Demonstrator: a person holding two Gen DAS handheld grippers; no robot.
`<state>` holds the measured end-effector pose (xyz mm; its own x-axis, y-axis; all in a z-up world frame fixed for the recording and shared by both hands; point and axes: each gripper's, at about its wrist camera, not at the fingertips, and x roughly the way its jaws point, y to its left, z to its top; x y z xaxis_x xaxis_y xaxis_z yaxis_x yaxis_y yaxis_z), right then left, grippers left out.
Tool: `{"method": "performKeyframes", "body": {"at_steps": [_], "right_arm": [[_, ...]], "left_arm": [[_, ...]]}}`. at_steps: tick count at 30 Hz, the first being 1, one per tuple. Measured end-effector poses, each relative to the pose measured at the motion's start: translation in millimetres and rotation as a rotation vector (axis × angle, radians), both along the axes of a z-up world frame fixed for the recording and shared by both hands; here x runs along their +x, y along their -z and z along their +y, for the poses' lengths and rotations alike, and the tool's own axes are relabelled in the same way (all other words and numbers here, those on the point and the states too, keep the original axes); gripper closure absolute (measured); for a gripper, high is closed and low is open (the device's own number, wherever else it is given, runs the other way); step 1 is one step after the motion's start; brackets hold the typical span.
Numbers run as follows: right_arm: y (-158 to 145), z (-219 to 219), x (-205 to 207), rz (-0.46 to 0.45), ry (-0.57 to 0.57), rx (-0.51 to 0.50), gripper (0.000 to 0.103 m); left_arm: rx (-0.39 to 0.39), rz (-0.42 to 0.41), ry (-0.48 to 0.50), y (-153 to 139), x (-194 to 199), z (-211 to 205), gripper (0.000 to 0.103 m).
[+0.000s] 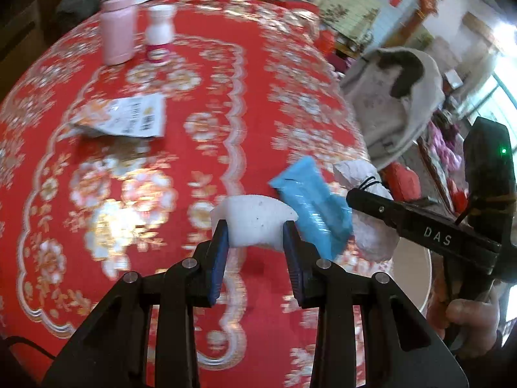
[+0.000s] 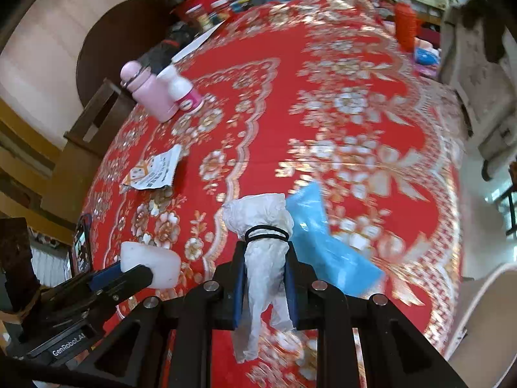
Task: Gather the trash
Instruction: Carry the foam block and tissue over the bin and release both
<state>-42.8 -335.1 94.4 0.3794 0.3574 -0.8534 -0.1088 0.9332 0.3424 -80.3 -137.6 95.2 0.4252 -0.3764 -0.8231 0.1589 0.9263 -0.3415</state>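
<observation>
My left gripper point(image 1: 257, 226) is shut on a white foam piece point(image 1: 255, 223) and holds it above the red tablecloth point(image 1: 206, 74); the foam piece also shows in the right wrist view point(image 2: 150, 263). My right gripper point(image 2: 265, 252) is shut on a crumpled white tissue wad point(image 2: 261, 226) with a black hair tie around it; the wad also shows in the left wrist view point(image 1: 368, 213). A blue plastic wrapper point(image 1: 311, 207) lies on the table just beyond both grippers point(image 2: 326, 242). A torn printed packet point(image 1: 126, 118) lies farther left point(image 2: 153, 173).
A pink bottle point(image 1: 118, 21) and a white bottle with a pink label point(image 1: 159, 34) stand at the far side of the table. A chair draped with a light garment point(image 1: 397, 97) is at the right. A pale round rim point(image 2: 484, 300) shows below the table's right edge.
</observation>
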Motion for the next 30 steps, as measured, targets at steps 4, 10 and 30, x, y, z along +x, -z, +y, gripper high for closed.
{"method": "performKeyframes", "body": {"at_steps": [4, 10, 30], "right_arm": [[-5.8, -39.5, -21.5, -0.010, 0.061, -0.011, 0.083], [-5.3, -120.0, -63.8, -0.005, 0.214, -0.038, 0.083], [35.6, -320.4, -172.0, 0.131, 0.594, -0.041, 0.083]], "left_arm": [[-0.019, 0.003, 0.091, -3.7, -5.3, -46.6, 0.072], [-0.062, 0.024, 0.246, -2.9, -18.4, -129.2, 0.072], [-0.081, 0.119, 0.551, 22.9, -64.1, -334.8, 0.062]]}}
